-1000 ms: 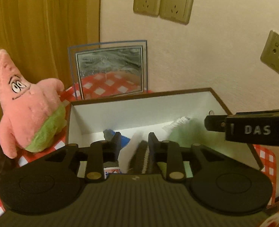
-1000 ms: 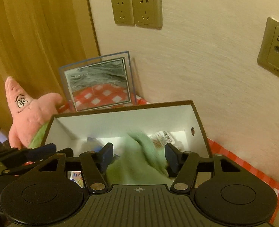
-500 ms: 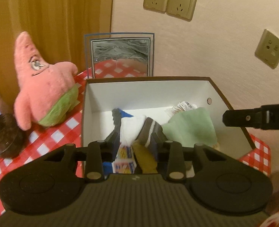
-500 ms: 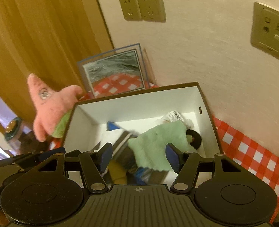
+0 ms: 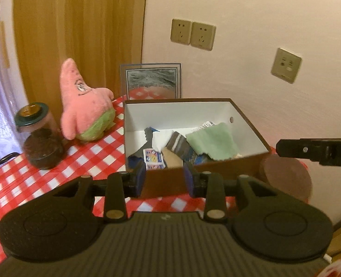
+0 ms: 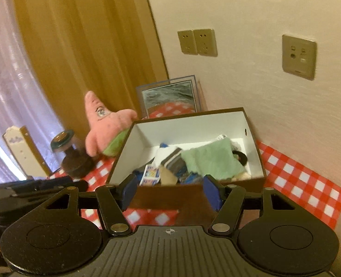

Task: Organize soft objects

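A brown box with white inside walls (image 5: 177, 115) (image 6: 193, 127) stands on the red-checked tablecloth (image 5: 55, 175). Inside it lie a pale green cloth (image 5: 213, 143) (image 6: 212, 161), a grey striped sock (image 5: 178, 146) (image 6: 172, 161), a white cloth and a small card pack (image 5: 154, 159). A pink star plush (image 5: 85, 106) (image 6: 105, 124) stands left of the box. My left gripper (image 5: 164, 175) is open and empty, drawn back before the box's near wall. My right gripper (image 6: 170, 189) is likewise open and empty in front of the box; one of its fingers (image 5: 309, 149) shows at the right of the left wrist view.
A lidded jar of dark contents (image 5: 40, 138) (image 6: 71, 157) stands left of the plush. A framed picture (image 5: 152, 80) leans on the wall behind the box. A brown round object (image 5: 285, 177) sits right of the box. Wall sockets (image 6: 198, 42) above.
Both grippers have pulled back and up out of the box, leaving the green cloth and the socks lying inside. The plush and jar have come into fuller view.
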Motion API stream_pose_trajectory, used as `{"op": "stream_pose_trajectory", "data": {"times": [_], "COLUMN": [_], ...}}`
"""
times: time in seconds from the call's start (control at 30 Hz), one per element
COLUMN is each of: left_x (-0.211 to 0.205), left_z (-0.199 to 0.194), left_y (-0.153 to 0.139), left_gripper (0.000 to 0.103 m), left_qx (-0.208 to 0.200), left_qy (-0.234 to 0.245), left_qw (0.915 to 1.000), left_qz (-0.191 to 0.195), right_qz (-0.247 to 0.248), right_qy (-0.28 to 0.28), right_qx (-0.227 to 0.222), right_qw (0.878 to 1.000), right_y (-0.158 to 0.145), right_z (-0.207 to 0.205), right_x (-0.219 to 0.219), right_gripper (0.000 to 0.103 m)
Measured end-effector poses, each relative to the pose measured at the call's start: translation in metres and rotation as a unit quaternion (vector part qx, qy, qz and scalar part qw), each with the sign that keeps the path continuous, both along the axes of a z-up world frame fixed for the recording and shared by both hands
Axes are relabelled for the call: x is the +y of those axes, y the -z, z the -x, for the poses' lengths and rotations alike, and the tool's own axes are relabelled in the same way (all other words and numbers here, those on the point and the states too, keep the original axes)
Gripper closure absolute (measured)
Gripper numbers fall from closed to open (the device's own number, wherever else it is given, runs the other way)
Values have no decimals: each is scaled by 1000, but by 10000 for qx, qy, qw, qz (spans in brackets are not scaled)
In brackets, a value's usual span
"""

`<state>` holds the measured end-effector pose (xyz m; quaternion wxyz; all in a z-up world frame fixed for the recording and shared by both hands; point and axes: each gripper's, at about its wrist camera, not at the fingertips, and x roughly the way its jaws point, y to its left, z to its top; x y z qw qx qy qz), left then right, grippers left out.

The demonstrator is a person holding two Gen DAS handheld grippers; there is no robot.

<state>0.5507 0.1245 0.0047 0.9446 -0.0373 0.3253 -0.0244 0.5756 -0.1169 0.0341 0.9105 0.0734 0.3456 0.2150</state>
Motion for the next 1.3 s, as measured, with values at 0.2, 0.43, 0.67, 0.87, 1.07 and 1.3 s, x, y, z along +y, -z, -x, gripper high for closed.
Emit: {"op": "stream_pose_trajectory", "data": {"times": [0.2,0.43,0.67,0.87,1.07,1.3], "left_x": [-7,-16,-36,-64,-98,-137], "left_z": [71,146,210,264,325,397], "left_y": [-12,-16,-3,6,7,2], "left_gripper": [70,70,70,70,70,70], "left_qx": [-219,-267,39,238,249,240], "left_qy": [-61,-260,-541,-661,-814,-935], "left_qw": [9996,9992,9985,9974,9962,9951], "left_qz": [-141,-141,-92,-178,-200,-234], "right_qz": [-24,134,65,42,46,16], "right_qy": [-101,-341,-556,-737,-834,-829], "right_qx": [-155,-234,-106,-73,-25,24], "right_qw": [9998,9991,9984,9972,9965,9966], "right_y": [3,13,25,31,38,41], "right_z": [68,127,177,230,288,358], "right_x": [-11,-23,-40,-61,-93,-132], "right_gripper": [39,39,39,39,39,39]}}
